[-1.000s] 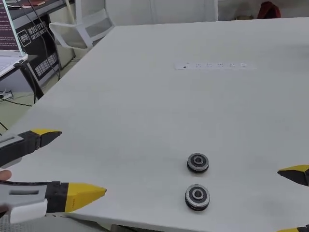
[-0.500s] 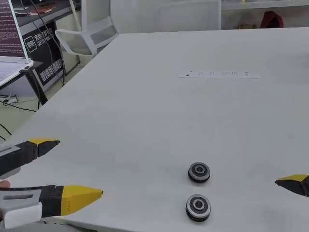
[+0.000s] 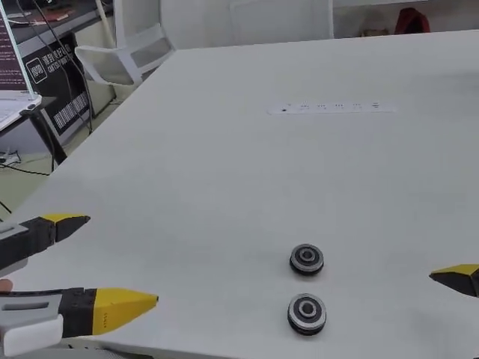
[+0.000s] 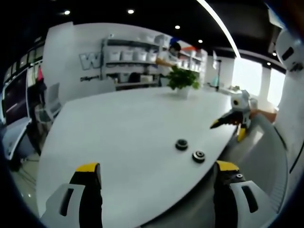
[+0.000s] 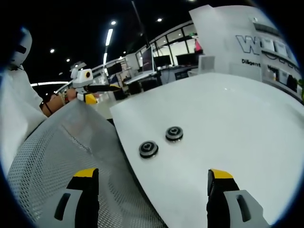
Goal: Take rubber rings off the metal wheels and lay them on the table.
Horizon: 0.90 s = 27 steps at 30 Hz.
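Note:
Two metal wheels with black rubber rings lie flat on the white table (image 3: 224, 172), close to its front edge. The farther wheel (image 3: 307, 259) and the nearer wheel (image 3: 307, 314) sit a short way apart. My left gripper (image 3: 123, 259) hovers open at the table's left front corner, well left of both wheels. Only one yellow fingertip (image 3: 451, 274) of the right gripper shows at the right border. In the left gripper view the open left gripper (image 4: 156, 168) faces the wheels (image 4: 181, 144) (image 4: 198, 156). The open right gripper (image 5: 153, 174) faces the same wheels (image 5: 174, 134) (image 5: 148, 149) from off the table's edge.
A flat socket strip (image 3: 333, 108) lies in the table farther back. A white chair (image 3: 127, 56) stands past the far left corner. A mesh chair back (image 5: 71, 156) lies under the right gripper. A potted plant (image 4: 183, 78) stands at the table's far end.
The head camera has shifted a little. Both wheels lie where they were, and both grippers stay open and empty in much the same places.

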Tool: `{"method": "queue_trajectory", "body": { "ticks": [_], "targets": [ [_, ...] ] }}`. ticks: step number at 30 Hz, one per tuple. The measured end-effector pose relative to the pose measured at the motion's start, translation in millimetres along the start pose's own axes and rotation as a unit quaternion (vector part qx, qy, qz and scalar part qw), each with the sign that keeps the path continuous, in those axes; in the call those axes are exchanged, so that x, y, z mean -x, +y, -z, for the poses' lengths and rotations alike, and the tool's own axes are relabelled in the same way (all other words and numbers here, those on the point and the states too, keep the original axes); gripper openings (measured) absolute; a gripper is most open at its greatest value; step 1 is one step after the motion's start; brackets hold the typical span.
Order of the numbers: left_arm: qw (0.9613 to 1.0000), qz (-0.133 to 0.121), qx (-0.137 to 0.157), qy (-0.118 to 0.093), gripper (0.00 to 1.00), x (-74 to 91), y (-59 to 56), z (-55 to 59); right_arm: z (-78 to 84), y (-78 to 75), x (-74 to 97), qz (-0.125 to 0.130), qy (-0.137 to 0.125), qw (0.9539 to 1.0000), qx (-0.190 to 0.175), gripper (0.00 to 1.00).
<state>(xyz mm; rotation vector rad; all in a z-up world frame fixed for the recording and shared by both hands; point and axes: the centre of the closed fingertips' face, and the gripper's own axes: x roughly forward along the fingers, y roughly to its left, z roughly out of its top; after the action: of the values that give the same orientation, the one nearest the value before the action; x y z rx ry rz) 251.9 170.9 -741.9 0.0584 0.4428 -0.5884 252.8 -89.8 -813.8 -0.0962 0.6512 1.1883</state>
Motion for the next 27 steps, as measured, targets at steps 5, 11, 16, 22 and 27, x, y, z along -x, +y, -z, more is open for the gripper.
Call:
{"method": "queue_trajectory", "body": {
  "ticks": [5,11,16,22,27],
  "targets": [
    [0.9999,0.005,-0.006,0.008,1.00,-2.2,-4.1,1.5,3.8,-1.7,-0.6,0.003,0.004,1.0000,-0.003,0.94],
    [0.9998,0.009,-0.013,0.010,1.00,-3.8,-6.3,-2.3,0.0,-1.8,-3.3,0.000,0.000,1.0000,0.001,0.94],
    [0.9994,0.013,-0.025,0.019,1.00,-4.6,-8.0,-2.8,-2.0,-3.4,-6.8,0.000,-0.001,1.0000,0.003,0.94],
    [0.9988,0.023,-0.036,0.023,1.00,-10.0,-15.4,-7.5,-1.3,-3.5,-12.3,-0.005,0.005,0.9999,0.009,0.93],
    [0.9972,0.034,-0.056,0.036,1.00,-16.1,-21.8,-10.8,-3.1,-5.0,-15.1,-0.007,0.004,0.9999,0.010,0.92]
  ]
}}
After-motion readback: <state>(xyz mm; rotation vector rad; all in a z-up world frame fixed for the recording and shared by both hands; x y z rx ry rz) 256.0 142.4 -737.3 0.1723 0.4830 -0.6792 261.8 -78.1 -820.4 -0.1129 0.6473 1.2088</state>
